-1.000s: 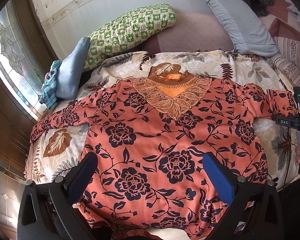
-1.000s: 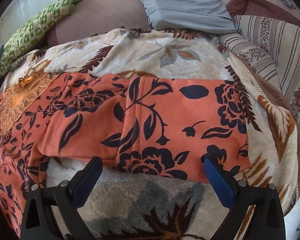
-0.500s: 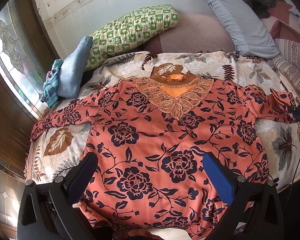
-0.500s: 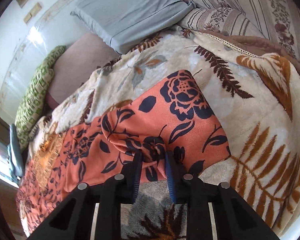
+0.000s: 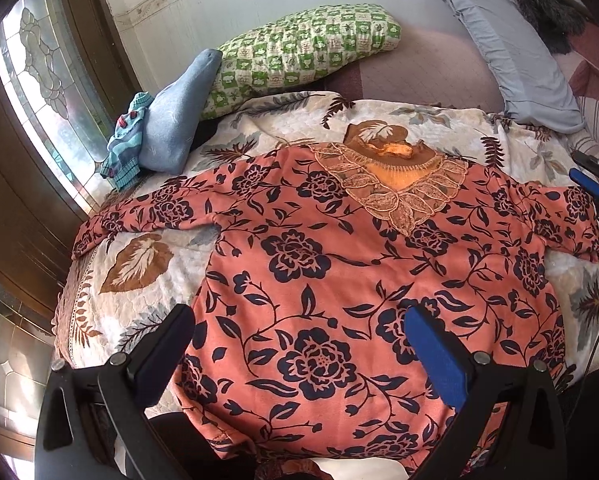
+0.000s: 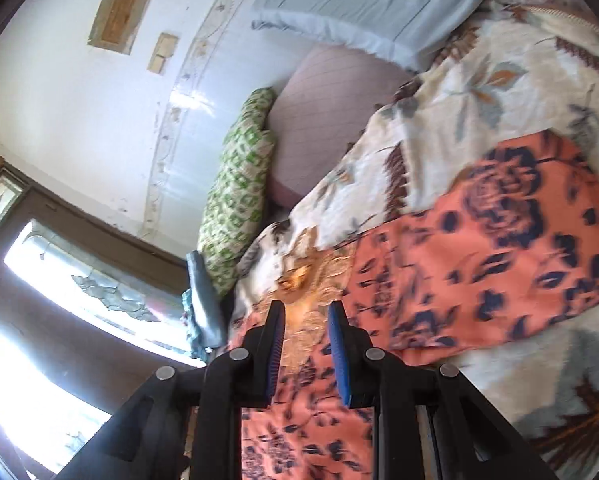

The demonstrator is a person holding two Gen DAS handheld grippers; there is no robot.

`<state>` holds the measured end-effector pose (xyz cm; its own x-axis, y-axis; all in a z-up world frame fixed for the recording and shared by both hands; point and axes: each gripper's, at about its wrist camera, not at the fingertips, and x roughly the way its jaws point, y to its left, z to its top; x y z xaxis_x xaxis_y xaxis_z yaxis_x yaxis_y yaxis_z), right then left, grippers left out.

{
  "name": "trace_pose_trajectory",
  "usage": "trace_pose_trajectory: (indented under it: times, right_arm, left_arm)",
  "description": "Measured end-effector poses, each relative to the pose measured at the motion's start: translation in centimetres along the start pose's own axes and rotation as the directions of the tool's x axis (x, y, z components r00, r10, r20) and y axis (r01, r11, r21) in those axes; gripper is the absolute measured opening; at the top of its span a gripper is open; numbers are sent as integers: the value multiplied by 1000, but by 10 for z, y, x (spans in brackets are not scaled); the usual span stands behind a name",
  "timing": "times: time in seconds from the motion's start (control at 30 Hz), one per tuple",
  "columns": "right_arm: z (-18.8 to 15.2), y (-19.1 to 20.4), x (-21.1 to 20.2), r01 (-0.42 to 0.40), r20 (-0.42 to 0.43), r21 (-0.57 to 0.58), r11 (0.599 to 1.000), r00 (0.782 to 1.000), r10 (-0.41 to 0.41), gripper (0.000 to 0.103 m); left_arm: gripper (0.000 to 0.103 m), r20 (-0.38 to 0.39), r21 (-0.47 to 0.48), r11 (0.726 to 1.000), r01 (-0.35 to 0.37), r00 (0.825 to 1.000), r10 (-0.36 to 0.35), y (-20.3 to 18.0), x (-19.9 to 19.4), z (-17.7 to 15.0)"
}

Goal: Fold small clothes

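An orange shirt (image 5: 319, 280) with dark flowers and a lace collar lies flat, face up, on the leaf-patterned blanket (image 5: 139, 264), both sleeves spread out. My left gripper (image 5: 299, 316) hovers open over the shirt's lower half, nothing between its pads. At the right edge of the left wrist view, my right gripper (image 5: 581, 170) sits at the shirt's right sleeve (image 5: 571, 216). The right wrist view is blurred and rolled; there my right gripper (image 6: 305, 310) has its jaws narrow, with orange sleeve cloth (image 6: 299, 432) bunched between and below them.
A green checked pillow (image 5: 299, 52), a grey pillow (image 5: 511, 52) and a mauve cushion (image 5: 419, 68) lie along the wall. A blue folded cloth (image 5: 175, 120) and a striped garment (image 5: 125, 140) sit at the bed's left edge by the window (image 5: 39, 80).
The right gripper went from wide open to shut on the sleeve's edge, then rose and rolled, turning toward the collar. The left gripper drifted a little and stayed open.
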<state>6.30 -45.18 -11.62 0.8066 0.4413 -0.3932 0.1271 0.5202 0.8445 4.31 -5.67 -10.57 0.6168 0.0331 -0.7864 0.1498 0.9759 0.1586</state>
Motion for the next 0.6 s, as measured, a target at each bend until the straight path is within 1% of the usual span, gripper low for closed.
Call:
trace_pose_trajectory:
  times: [0.03,0.1,0.17,0.2,0.27,0.3,0.33,0.37,0.4,0.43,0.47,0.53,0.57,0.6]
  right_arm:
    - [-4,16,16,-4,-25,-13,1000,1000,3,24]
    - [-11,49,40,32,-44,-65,997,998,-35,24]
    - [-10,65,51,-9,-54,-52,999,998,7,24]
    - [-8,67,53,6,-62,-27,1000,998,-7,24]
    - [-3,62,49,96,-75,-17,995,992,-97,25]
    - [1,55,40,139,-68,-31,990,988,-141,32]
    - [2,45,33,210,-54,-45,977,976,-213,51]
    - [3,33,23,305,-36,-52,951,951,-307,68]
    - [2,21,13,378,-7,-49,924,925,-379,87]
    - [0,7,3,405,14,-38,914,914,-405,88]
    - [-1,-7,-6,410,23,-14,912,912,-409,88]
    - [0,-34,-24,421,52,49,906,904,-424,88]
    - [1,-46,-33,409,70,81,909,907,-415,88]
    - [3,-56,-40,384,88,110,917,915,-394,88]
  left_arm:
    - [103,1,-17,1000,-5,1000,5,8,1,0]
    - [103,4,-52,999,-13,1000,13,26,1,1]
    - [103,15,-77,997,-14,1000,15,42,0,2]
    - [103,23,-85,996,-22,999,24,49,0,2]
    - [103,35,-98,995,-37,999,41,58,1,3]
    - [103,37,-103,994,-38,998,42,61,2,3]
    - [103,36,-107,994,-34,999,38,62,4,2]
    - [103,30,-110,994,-27,999,30,61,7,1]
    - [103,20,-109,994,-13,1000,16,58,10,1]
    - [103,7,-104,995,5,1000,-4,53,14,1]
    - [103,-7,-95,995,28,1000,-28,45,16,1]
    - [103,-36,-71,992,106,993,-108,24,22,5]
    - [103,-54,-58,988,145,988,-148,11,25,9]
    - [103,-66,-40,983,179,981,-181,-3,28,13]
